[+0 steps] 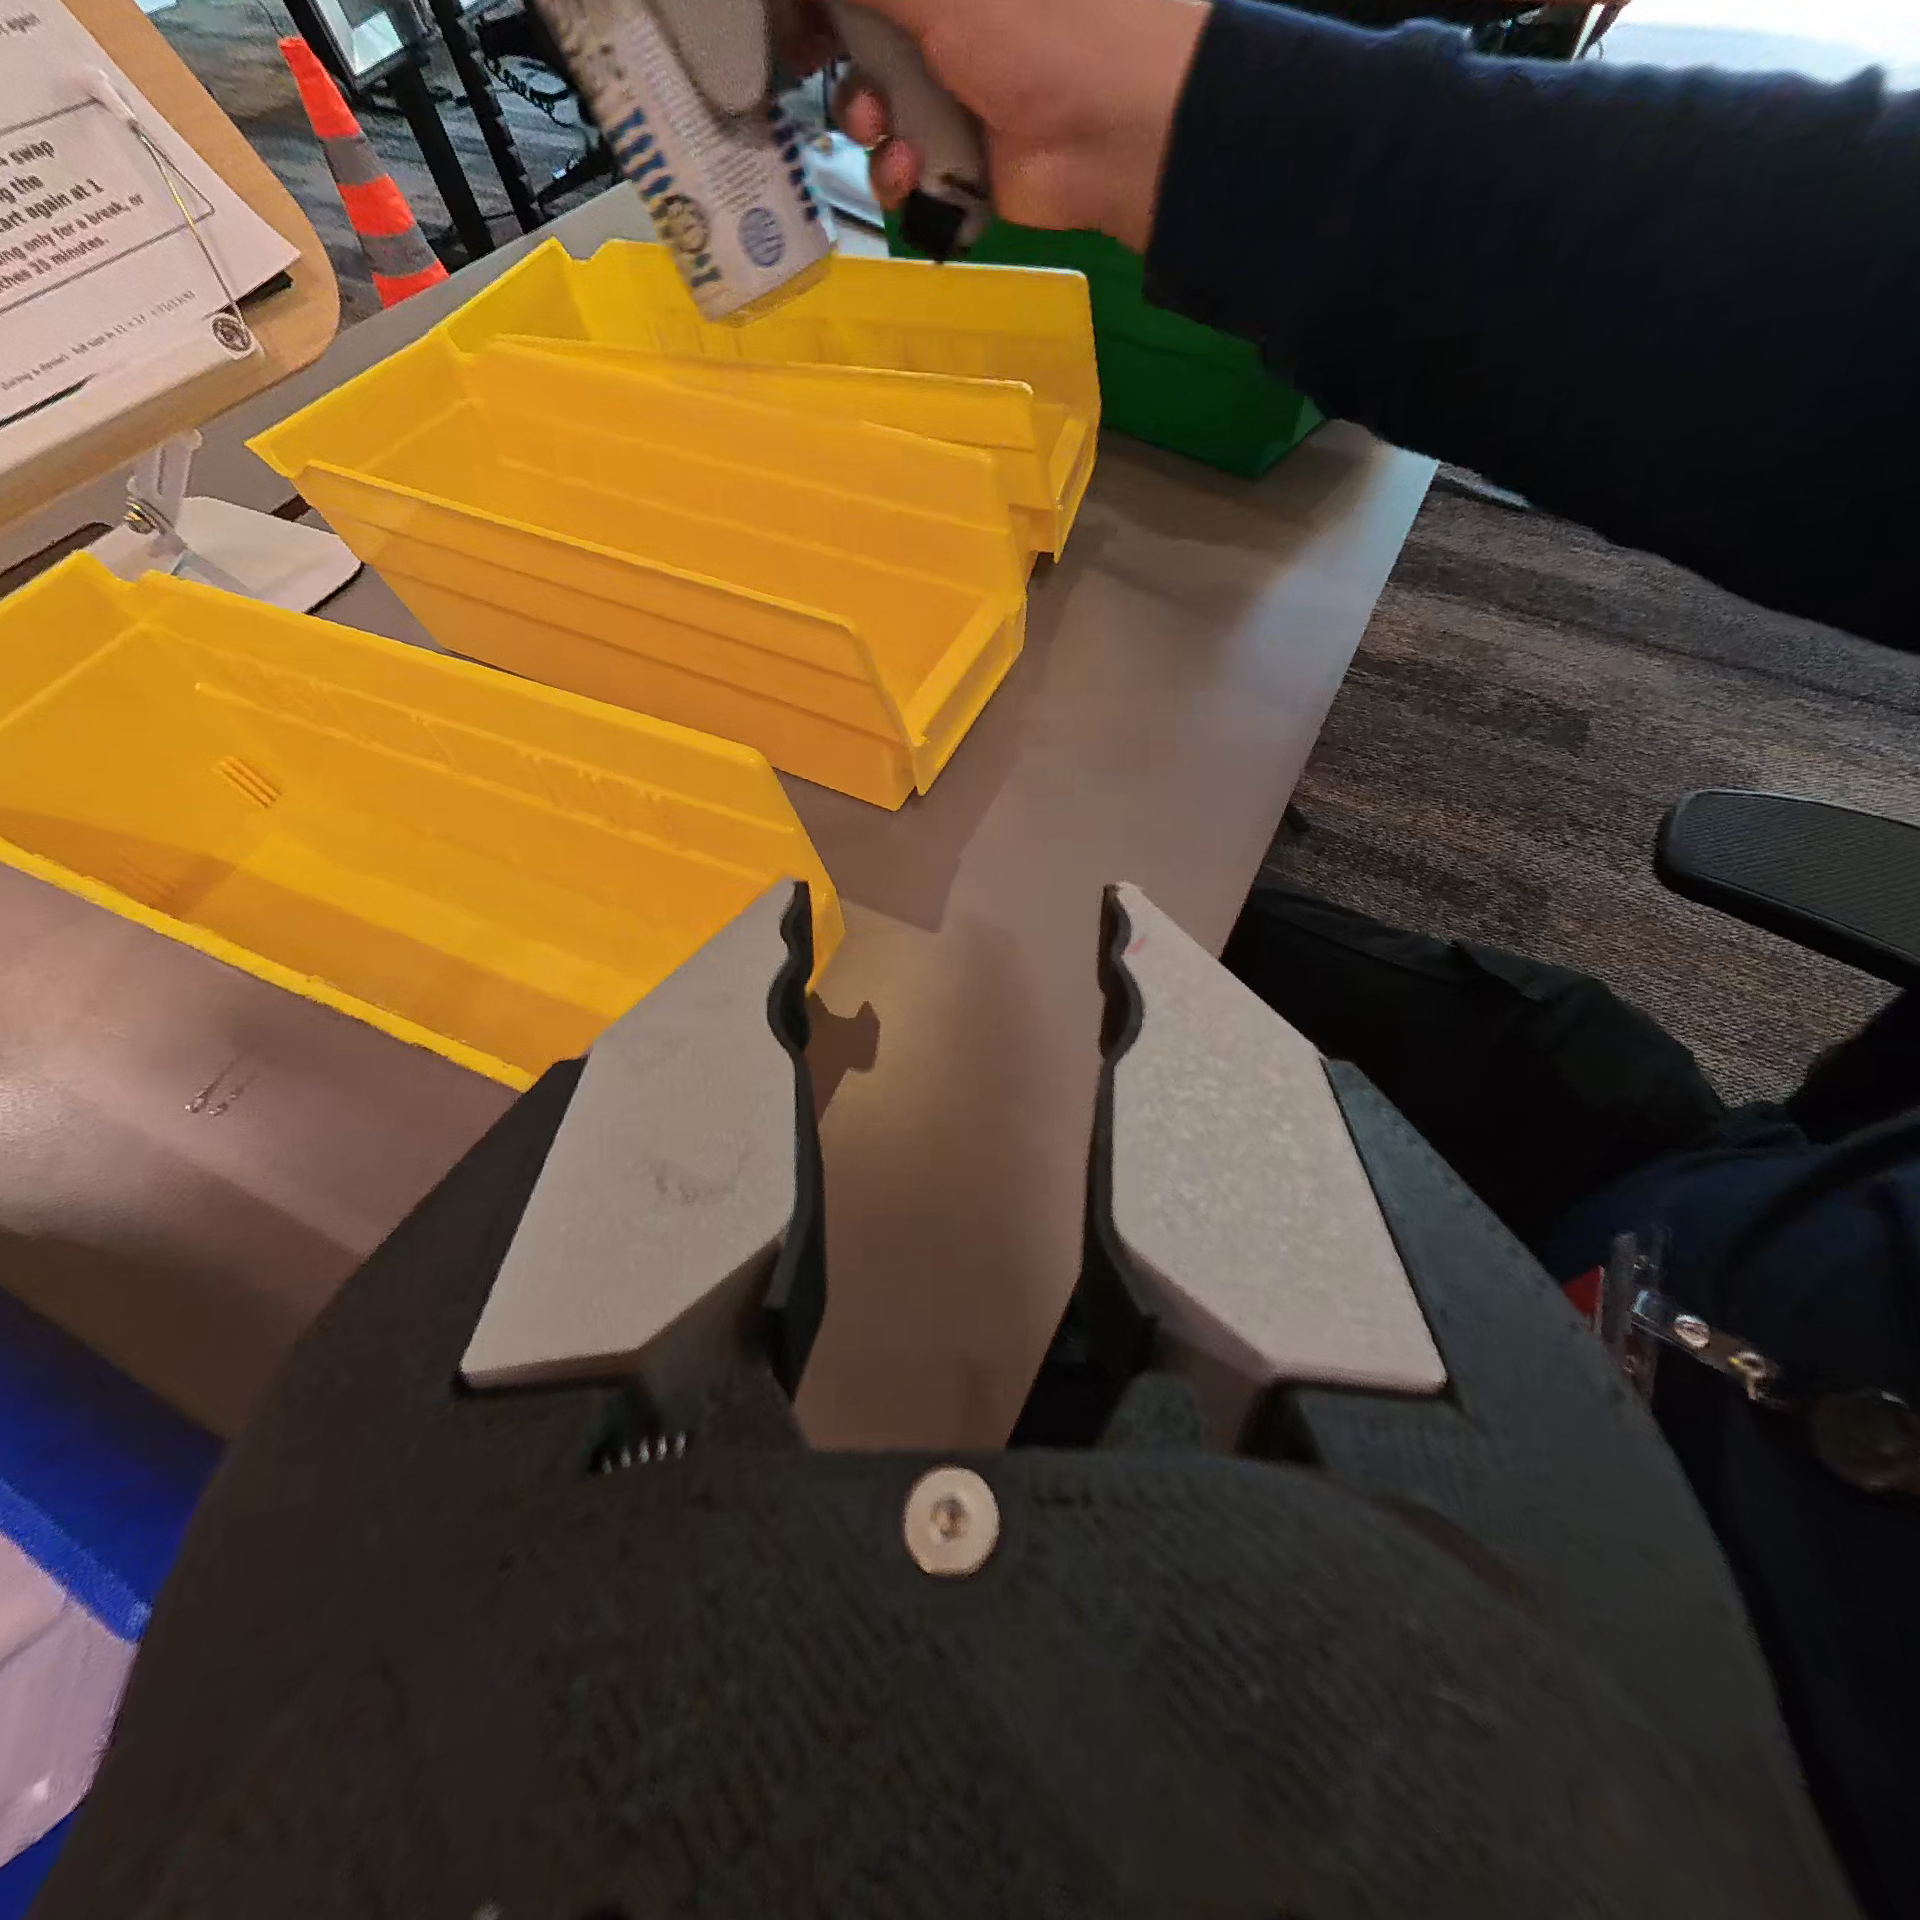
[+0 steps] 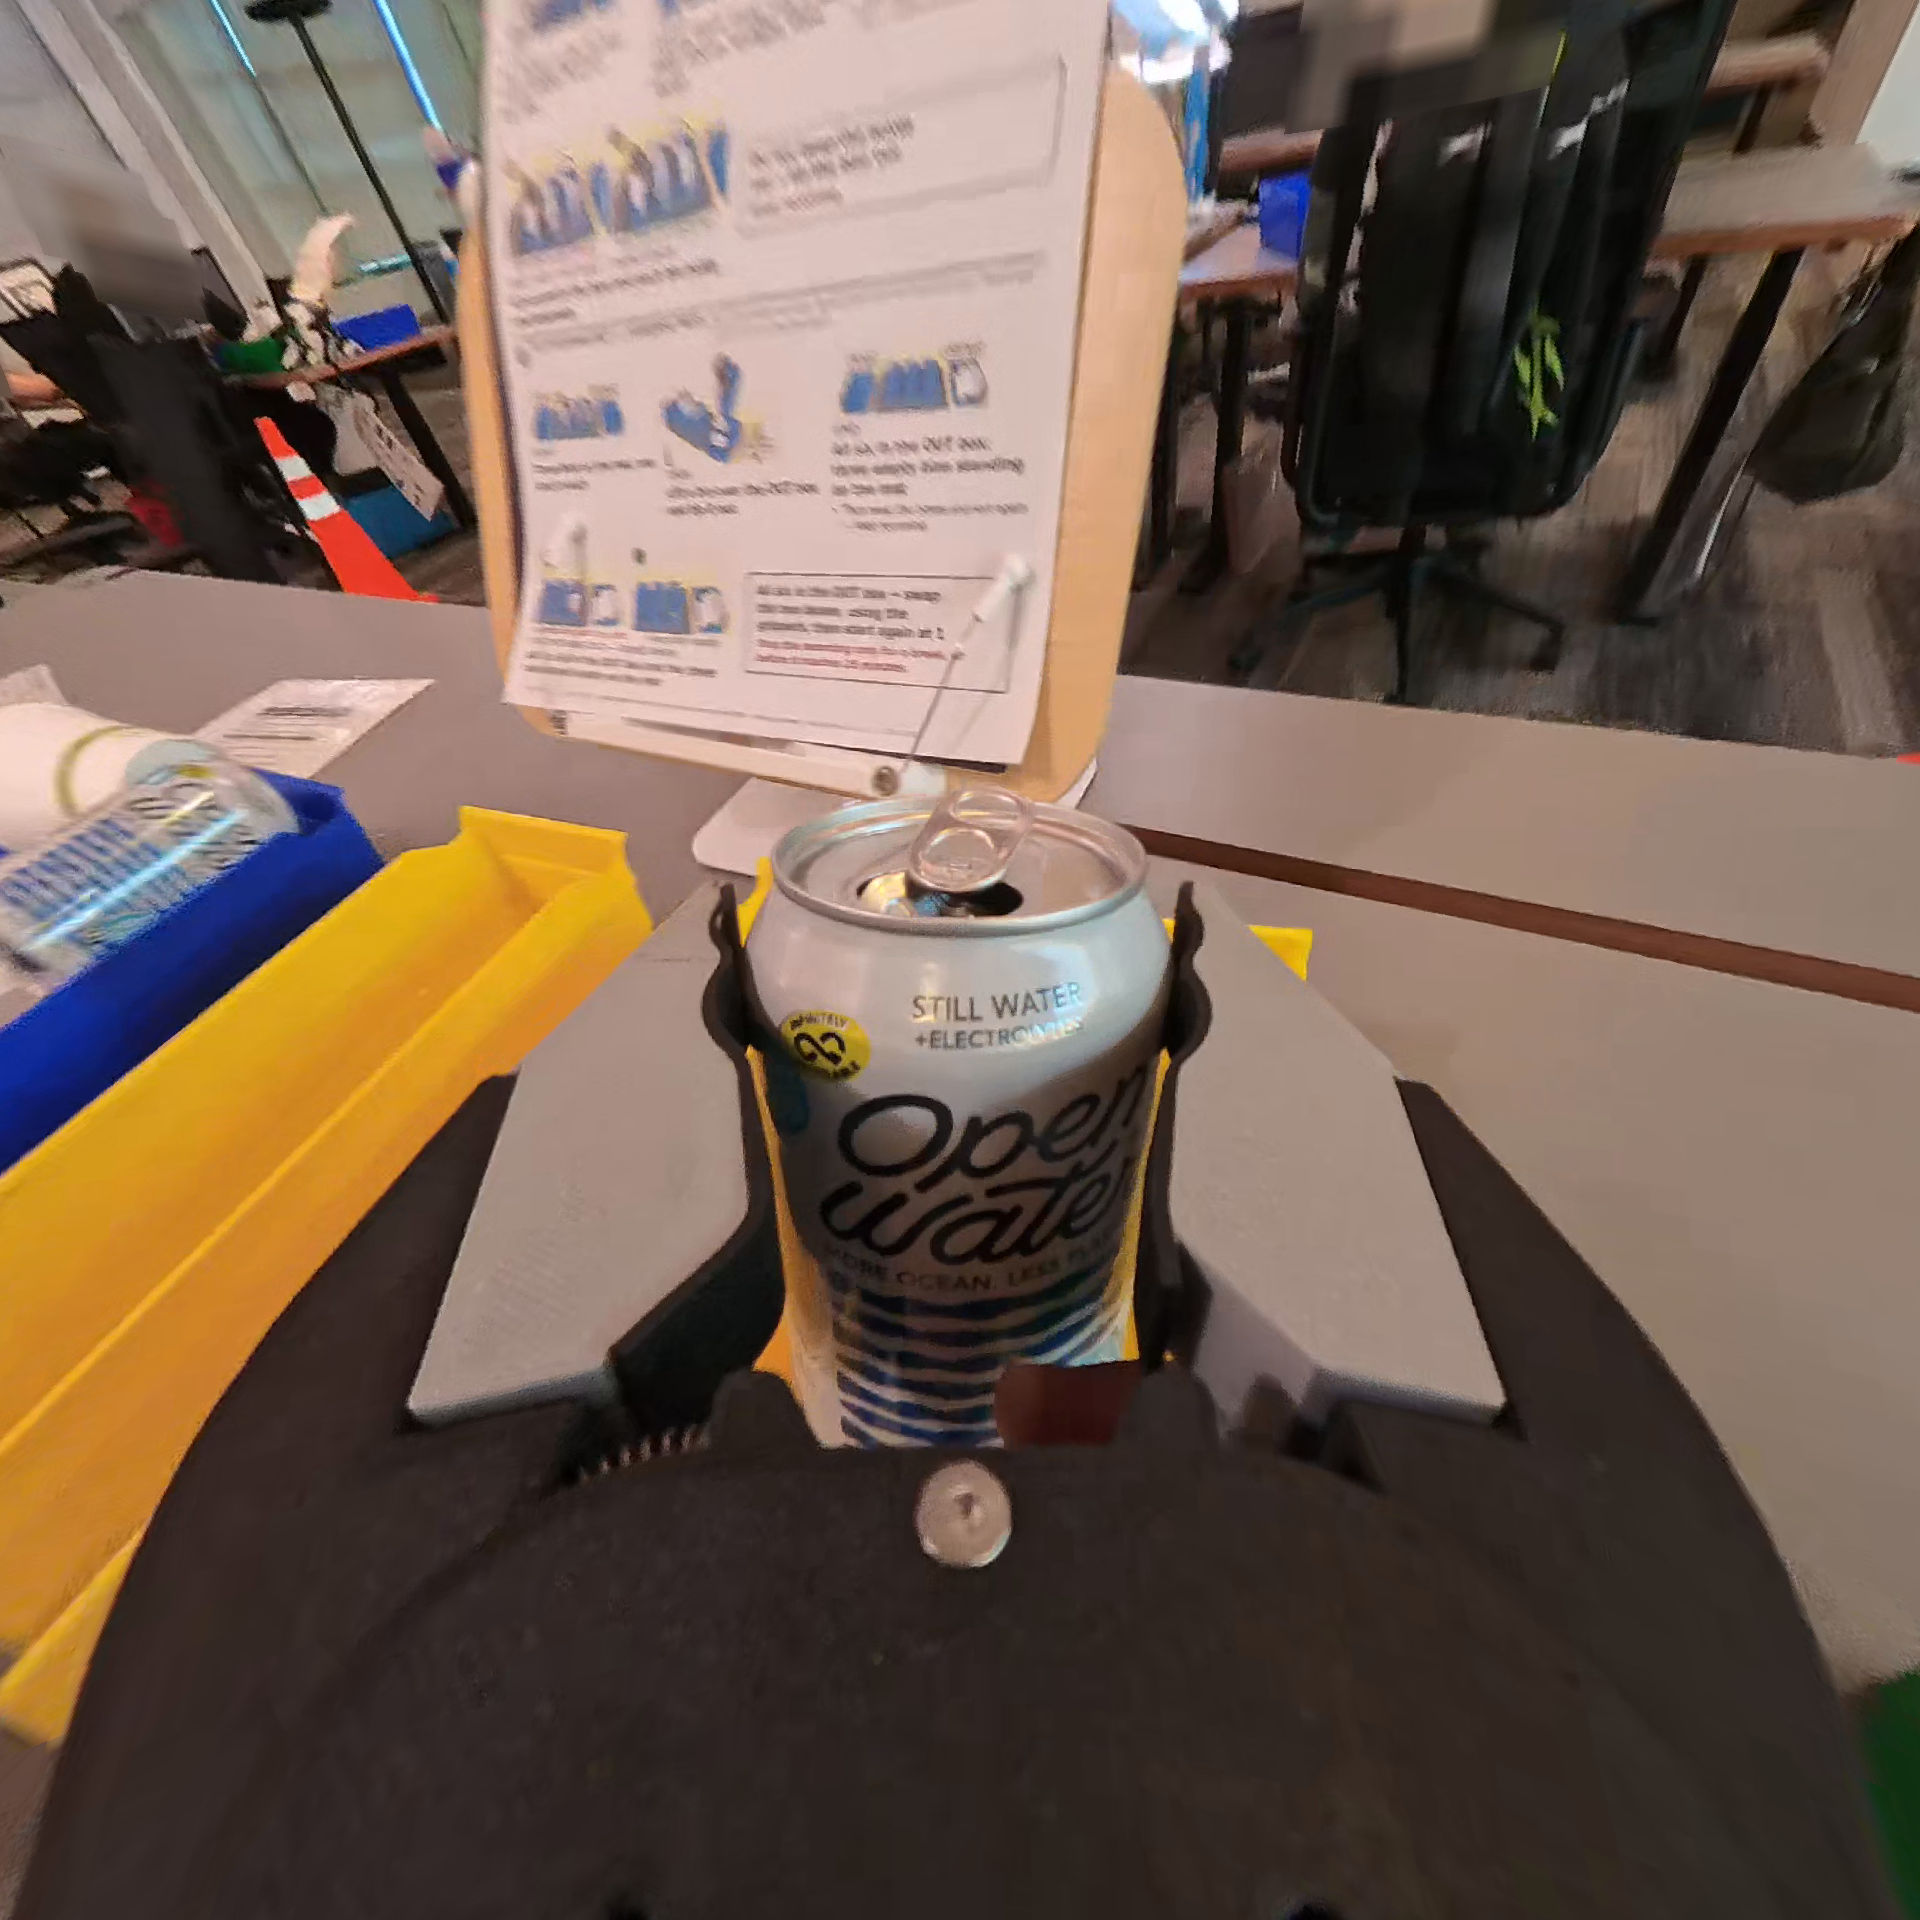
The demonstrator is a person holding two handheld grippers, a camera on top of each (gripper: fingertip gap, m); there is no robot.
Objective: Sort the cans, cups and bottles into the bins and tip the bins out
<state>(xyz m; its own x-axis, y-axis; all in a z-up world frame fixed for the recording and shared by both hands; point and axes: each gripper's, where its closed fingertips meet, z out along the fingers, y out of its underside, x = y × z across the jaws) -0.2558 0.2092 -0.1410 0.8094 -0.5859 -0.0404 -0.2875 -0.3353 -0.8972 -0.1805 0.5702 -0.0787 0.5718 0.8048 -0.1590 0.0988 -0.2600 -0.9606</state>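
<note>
My right gripper [image 2: 961,956] is clamped on the can [image 2: 961,1122], both fingers against its sides; the can stands upright, tab raised and mouth open. In the left wrist view the can hangs at 12 o'clock above the far yellow bin [image 1: 935,312], clear of its rim. My left gripper [image 1: 951,997] is apart and empty over the grey table [image 1: 1143,675], with the near yellow bin [image 1: 364,810] at 10 o'clock and the middle yellow bin [image 1: 665,561] between. A blue bin [image 2: 208,883] holding a clear bottle [image 2: 135,842] lies at 9 o'clock in the right view. Risks, as I judge them: the smooth wall may slip in the grip; released this high, the can may bounce out (or strike the rim).
</note>
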